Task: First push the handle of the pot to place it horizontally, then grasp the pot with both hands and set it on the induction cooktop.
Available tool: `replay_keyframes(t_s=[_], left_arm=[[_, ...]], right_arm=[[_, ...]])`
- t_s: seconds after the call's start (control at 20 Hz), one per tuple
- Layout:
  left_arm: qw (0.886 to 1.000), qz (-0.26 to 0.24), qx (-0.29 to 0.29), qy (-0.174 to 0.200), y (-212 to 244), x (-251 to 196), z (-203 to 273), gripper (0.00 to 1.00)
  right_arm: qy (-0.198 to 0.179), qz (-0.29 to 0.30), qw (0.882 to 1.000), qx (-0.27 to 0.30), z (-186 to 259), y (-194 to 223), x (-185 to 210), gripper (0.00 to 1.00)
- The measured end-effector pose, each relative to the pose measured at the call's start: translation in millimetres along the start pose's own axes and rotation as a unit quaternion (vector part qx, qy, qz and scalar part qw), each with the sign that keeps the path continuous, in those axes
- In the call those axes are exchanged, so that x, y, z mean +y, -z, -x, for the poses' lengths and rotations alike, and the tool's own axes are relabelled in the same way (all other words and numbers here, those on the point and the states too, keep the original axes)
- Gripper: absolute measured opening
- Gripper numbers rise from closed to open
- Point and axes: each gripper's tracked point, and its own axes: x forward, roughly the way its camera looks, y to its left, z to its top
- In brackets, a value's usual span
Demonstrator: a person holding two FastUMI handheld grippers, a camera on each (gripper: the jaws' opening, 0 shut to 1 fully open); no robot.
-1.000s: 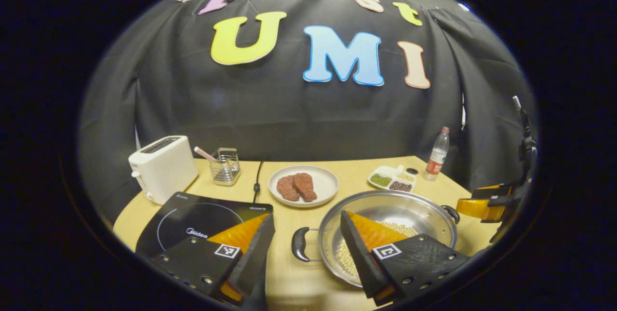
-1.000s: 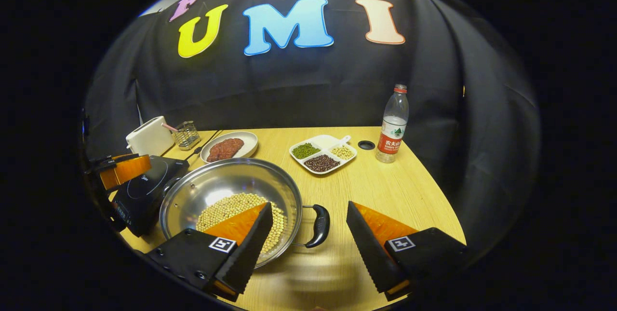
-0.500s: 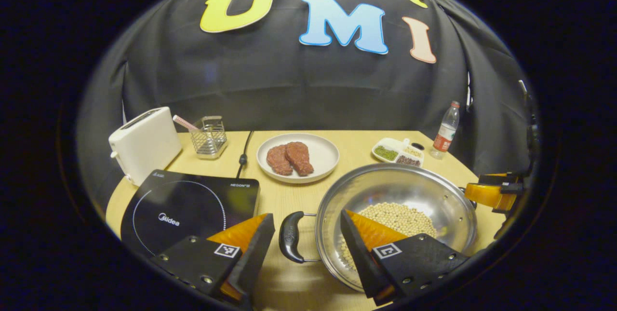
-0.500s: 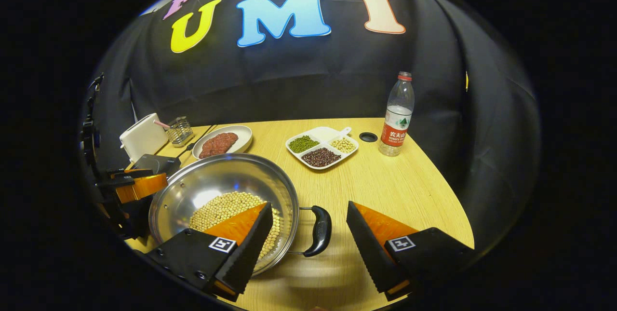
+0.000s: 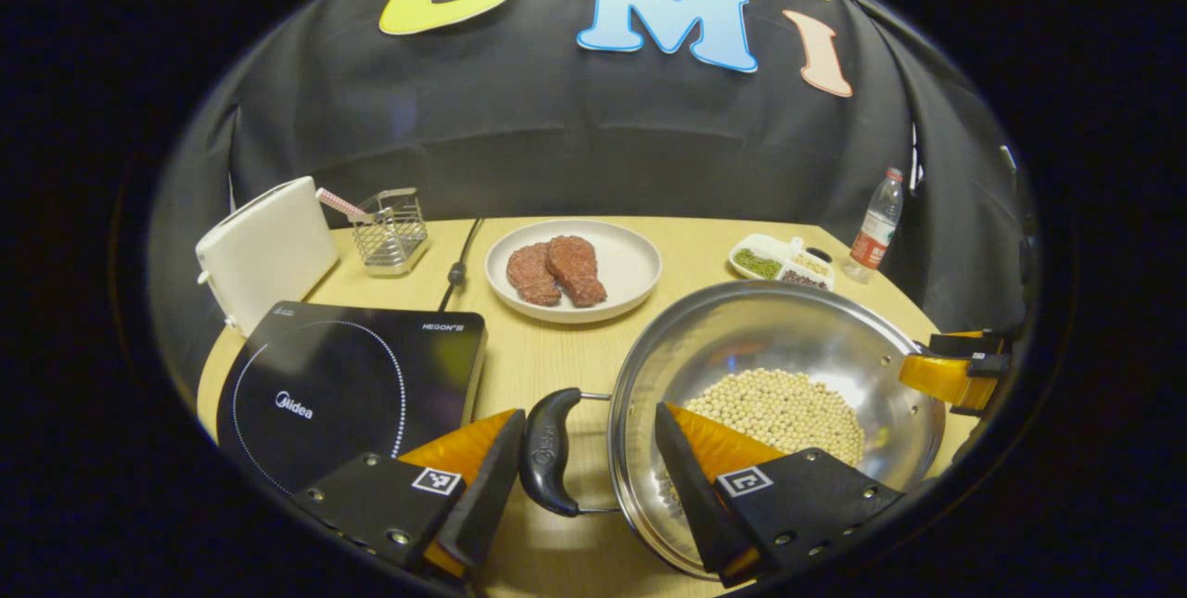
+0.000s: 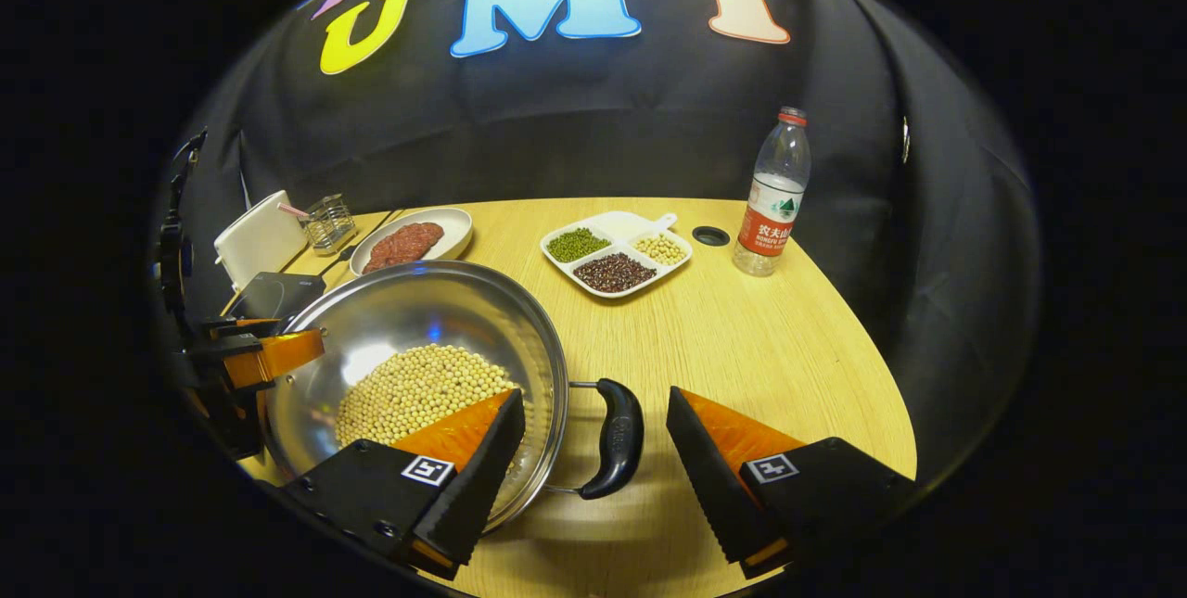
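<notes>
Straddling the near handle (image 5: 549,451) of the pot (image 5: 770,338), the left gripper (image 5: 586,477) has its fingers spread wide in the left gripper view, one on each side of the black loop and neither pressing on it. This steel pot, with pale beans (image 5: 784,408) in its bottom, sits on the wooden table (image 5: 556,362) just right of the induction cooktop (image 5: 348,385), apart from it. Behind stand a plate of meat (image 5: 573,269), a white toaster (image 5: 264,250), a wire basket (image 5: 389,229), a sectioned dish (image 5: 784,260) and a bottle (image 5: 876,225).

From the right gripper view, the right gripper (image 6: 595,473) is likewise parted, its fingers flanking the pot's other handle (image 6: 617,436) without closing on it. Across the pot, the left gripper (image 6: 264,352) appears at the far rim, with the cooktop (image 6: 274,294) beyond it.
</notes>
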Motion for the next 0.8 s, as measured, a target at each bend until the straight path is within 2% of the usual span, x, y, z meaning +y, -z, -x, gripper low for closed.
replay_keyframes(t_s=[0.05, 0.1, 0.25, 0.3, 0.35, 0.4, 0.45, 0.55, 0.6, 0.65, 0.75, 0.8], left_arm=[[1.000, 0.000, 0.003, -0.001, 1, 0, -1, 0.84], [1.000, 0.001, 0.007, -0.002, 3, 1, -2, 0.82], [1.000, 0.004, 0.014, -0.006, 8, 1, -9, 0.84], [1.000, 0.007, 0.014, -0.007, 8, 1, -10, 0.82], [1.000, 0.010, 0.014, -0.010, 8, 4, -8, 0.82], [1.000, 0.012, 0.015, -0.012, 9, 5, -9, 0.82], [1.000, 0.013, 0.015, -0.013, 10, 5, -9, 0.82], [1.000, 0.013, 0.011, -0.017, 9, 6, -9, 0.84], [1.000, 0.015, 0.011, -0.014, 8, 7, -13, 0.72], [1.000, 0.015, 0.011, -0.016, 9, 6, -9, 0.71], [1.000, 0.010, 0.020, -0.018, 11, 6, -10, 0.70], [1.000, 0.010, 0.020, -0.018, 9, 6, -9, 0.69]], right_arm=[[-0.001, -0.004, 1.000, 0.005, -2, 2, 2, 0.93], [-0.002, -0.007, 1.000, 0.010, -2, 3, 4, 0.93], [0.000, -0.002, 1.000, 0.020, -6, 7, 6, 0.94], [0.003, -0.001, 1.000, 0.026, -8, 11, 4, 0.90], [0.004, -0.003, 1.000, 0.031, -8, 12, 4, 0.78], [0.007, -0.003, 0.999, 0.032, -7, 13, 3, 0.75], [0.005, -0.004, 0.999, 0.033, -8, 13, 3, 0.77], [0.011, -0.008, 0.999, 0.033, -9, 11, 2, 0.70], [0.012, -0.011, 0.999, 0.035, -12, 12, 1, 0.67], [0.011, -0.016, 0.999, 0.037, -12, 12, 2, 0.63], [0.007, -0.024, 0.999, 0.038, -14, 12, 2, 0.63], [0.004, -0.024, 0.999, 0.037, -12, 12, 3, 0.58]])
